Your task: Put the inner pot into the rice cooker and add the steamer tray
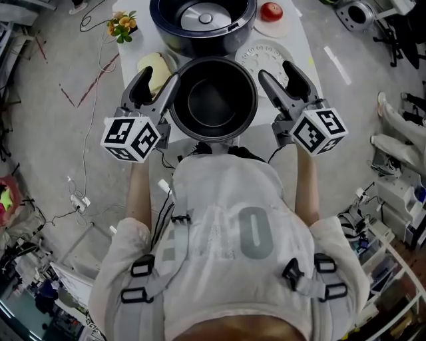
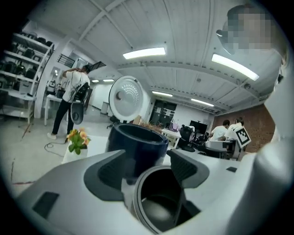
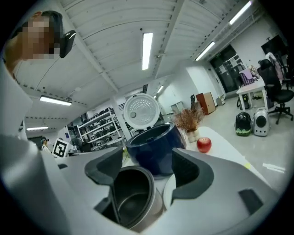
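The dark metal inner pot (image 1: 213,100) stands on the white table (image 1: 296,36), just in front of the open navy rice cooker (image 1: 203,23). To the pot's right, behind it, lies the white perforated steamer tray (image 1: 266,58). My left gripper (image 1: 155,85) is open at the pot's left side. In the left gripper view the rim of the pot (image 2: 158,202) sits between the wide jaws of the left gripper (image 2: 147,167), untouched. My right gripper (image 1: 286,80) is open at the pot's right side, and the pot (image 3: 133,202) shows between the jaws of the right gripper (image 3: 149,172).
A red apple (image 1: 271,11) sits on a plate at the back right. A small pot of flowers (image 1: 122,25) and a yellow object (image 1: 154,66) are at the left. The cooker's lid (image 3: 142,110) stands up. Cables lie on the floor to the left.
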`<state>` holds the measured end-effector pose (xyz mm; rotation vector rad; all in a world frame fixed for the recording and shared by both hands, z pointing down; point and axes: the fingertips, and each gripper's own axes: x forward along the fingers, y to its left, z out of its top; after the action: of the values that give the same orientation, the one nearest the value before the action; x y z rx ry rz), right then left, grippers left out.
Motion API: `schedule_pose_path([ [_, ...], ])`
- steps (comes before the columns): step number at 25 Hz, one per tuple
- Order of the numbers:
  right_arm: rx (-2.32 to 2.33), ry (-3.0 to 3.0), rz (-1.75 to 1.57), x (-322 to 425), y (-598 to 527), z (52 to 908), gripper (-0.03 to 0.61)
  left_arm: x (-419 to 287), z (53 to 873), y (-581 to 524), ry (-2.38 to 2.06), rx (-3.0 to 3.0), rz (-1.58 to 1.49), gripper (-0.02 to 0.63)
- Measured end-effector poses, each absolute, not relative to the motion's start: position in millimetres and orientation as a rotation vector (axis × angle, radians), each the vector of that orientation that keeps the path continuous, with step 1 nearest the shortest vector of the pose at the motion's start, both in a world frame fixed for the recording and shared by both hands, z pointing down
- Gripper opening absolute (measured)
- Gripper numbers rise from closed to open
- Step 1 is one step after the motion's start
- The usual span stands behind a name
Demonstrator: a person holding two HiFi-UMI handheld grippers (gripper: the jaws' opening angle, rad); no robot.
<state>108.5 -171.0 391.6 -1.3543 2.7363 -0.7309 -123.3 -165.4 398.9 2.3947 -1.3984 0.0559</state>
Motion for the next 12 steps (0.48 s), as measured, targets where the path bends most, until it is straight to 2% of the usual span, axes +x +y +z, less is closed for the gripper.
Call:
schedule_pose_path([
  [12,-1.234,2.782,-1.151,90.3,-130.4,482.2,0.316,-116.4,482.1,-110.1,-1.235,2.23,0.18,0.288],
])
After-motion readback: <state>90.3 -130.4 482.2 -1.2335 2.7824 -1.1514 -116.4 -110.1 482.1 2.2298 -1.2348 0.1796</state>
